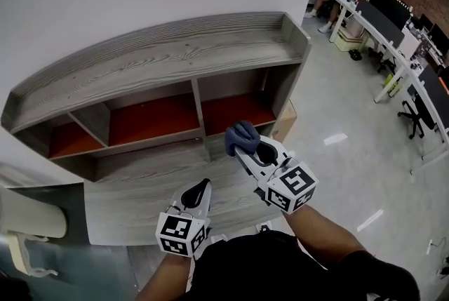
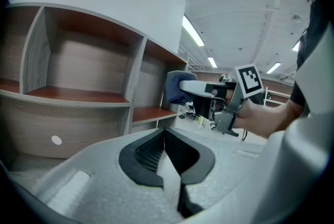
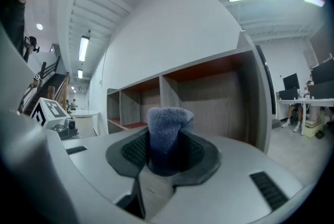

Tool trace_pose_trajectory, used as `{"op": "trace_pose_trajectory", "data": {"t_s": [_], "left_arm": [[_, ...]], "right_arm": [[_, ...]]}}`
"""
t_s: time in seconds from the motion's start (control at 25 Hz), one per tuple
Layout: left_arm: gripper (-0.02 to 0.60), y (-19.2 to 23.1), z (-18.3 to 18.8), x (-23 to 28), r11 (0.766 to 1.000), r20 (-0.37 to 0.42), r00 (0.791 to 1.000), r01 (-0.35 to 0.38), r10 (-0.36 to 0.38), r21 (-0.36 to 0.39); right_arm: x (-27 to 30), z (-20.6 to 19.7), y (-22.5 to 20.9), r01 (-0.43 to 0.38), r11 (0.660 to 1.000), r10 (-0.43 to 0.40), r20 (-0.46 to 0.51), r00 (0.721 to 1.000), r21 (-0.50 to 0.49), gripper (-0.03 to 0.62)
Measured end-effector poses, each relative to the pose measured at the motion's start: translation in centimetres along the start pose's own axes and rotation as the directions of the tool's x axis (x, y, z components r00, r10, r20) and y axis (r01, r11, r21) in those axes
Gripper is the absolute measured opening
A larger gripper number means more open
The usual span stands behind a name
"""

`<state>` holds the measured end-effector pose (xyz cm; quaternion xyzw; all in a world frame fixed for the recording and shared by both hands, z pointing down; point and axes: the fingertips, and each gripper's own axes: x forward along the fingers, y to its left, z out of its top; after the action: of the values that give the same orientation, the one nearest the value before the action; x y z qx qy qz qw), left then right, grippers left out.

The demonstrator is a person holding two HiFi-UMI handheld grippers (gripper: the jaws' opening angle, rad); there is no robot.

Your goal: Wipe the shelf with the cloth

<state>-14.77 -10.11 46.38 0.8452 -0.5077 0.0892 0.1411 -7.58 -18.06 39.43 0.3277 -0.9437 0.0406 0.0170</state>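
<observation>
The blue cloth (image 3: 168, 131), bunched into a wad, is pinched between the jaws of your right gripper (image 1: 242, 144), held in the air in front of the grey shelf (image 1: 161, 54) and apparently not yet touching it. Your left gripper (image 1: 199, 191) hangs lower, jaws pressed together on nothing. Only a short tuft protrudes, so hard pressure may let the jaw tips scrape the wood, and snagging a divider could pull the wad free.

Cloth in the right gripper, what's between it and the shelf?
Nothing: the right gripper view shows only open air between the cloth, clamped in the right gripper, and the shelf.
</observation>
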Motion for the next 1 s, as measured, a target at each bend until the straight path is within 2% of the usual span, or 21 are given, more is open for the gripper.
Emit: {"op": "trace_pose_trajectory", "data": {"t_s": [0.28, 0.6, 0.88, 1.0], "left_arm": [[0.009, -0.2, 0.3, 0.2, 0.998, 0.009, 0.998, -0.060, 0.061, -0.020], [0.009, 0.5, 0.2, -0.1, 0.990, 0.006, 0.990, -0.138, 0.138, -0.040], [0.011, 1.1, 0.6, -0.4, 0.984, 0.010, 0.985, -0.174, 0.175, -0.046], [0.011, 1.5, 0.5, -0.8, 0.980, 0.008, 0.982, -0.190, 0.191, -0.051]], "right_arm": [[4.0, 1.8, -3.2, -0.001, 0.998, 0.003, 0.022, 1.000, -0.058, 0.127], [10.0, 5.3, -4.7, -0.009, 0.992, 0.020, 0.083, 0.996, -0.124, 0.127], [14.8, 6.5, -5.2, -0.006, 0.972, 0.022, 0.067, 0.998, -0.236, 0.127], [16.0, 7.1, -5.8, 0.018, 0.969, -0.001, 0.070, 0.998, -0.245, 0.127]]}}
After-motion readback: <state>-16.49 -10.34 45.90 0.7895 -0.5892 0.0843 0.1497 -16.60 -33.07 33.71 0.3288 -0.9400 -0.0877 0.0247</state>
